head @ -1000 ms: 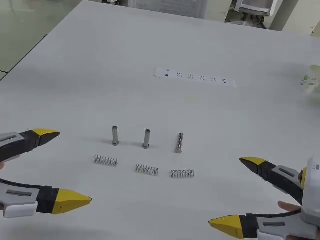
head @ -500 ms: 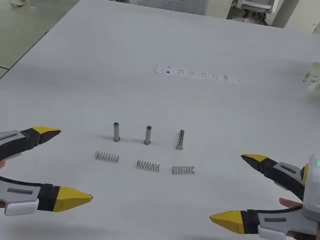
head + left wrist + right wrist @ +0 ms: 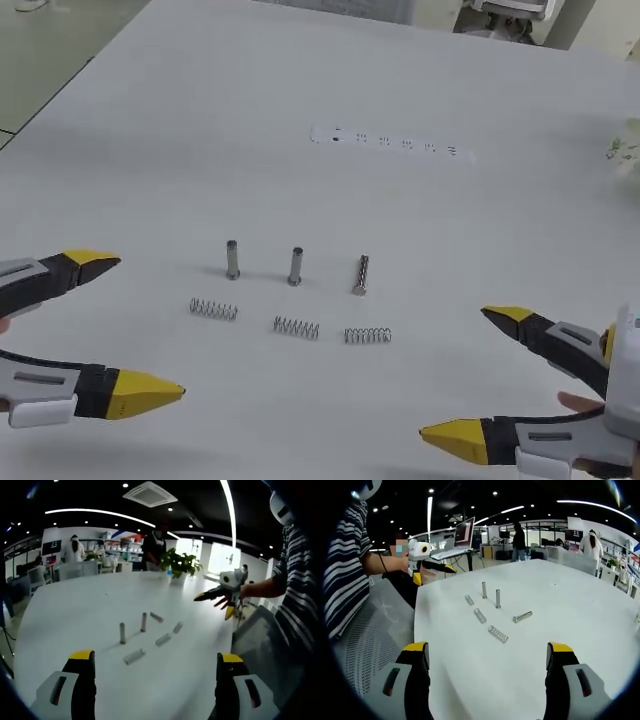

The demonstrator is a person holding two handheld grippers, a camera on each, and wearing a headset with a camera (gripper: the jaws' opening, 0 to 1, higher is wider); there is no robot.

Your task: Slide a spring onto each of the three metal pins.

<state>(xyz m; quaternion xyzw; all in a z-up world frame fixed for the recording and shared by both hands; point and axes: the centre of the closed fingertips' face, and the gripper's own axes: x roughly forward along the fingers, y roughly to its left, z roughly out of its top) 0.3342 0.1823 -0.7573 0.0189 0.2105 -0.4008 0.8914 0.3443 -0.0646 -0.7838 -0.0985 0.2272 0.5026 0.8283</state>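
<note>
Springs lay in a row on the white table (image 3: 150,150): the left spring (image 3: 213,309), the middle spring (image 3: 296,327) and the right spring (image 3: 367,336), each just in front of a metal pin and apart from it. The left pin (image 3: 232,259) and the middle pin (image 3: 296,266) stood upright. The right pin (image 3: 361,275) lay on its side, as the right gripper view made plain. The left gripper (image 3: 135,325) was held at the near left of the row, angled inward, its yellow-tipped jaws spread wide around nothing. The right gripper (image 3: 470,375) mirrored it at the near right, its jaws just as wide and a fingertip showing under its body. Both were well apart from the parts, with bare tabletop between them and the row. A white power strip (image 3: 383,142) lay flat beyond the pins, well clear of them, and the table's left edge ran far off to the side. In the left gripper view a potted plant (image 3: 180,565) stood at the table's far end, with people standing in a bright, lamp-lit room behind it.
</note>
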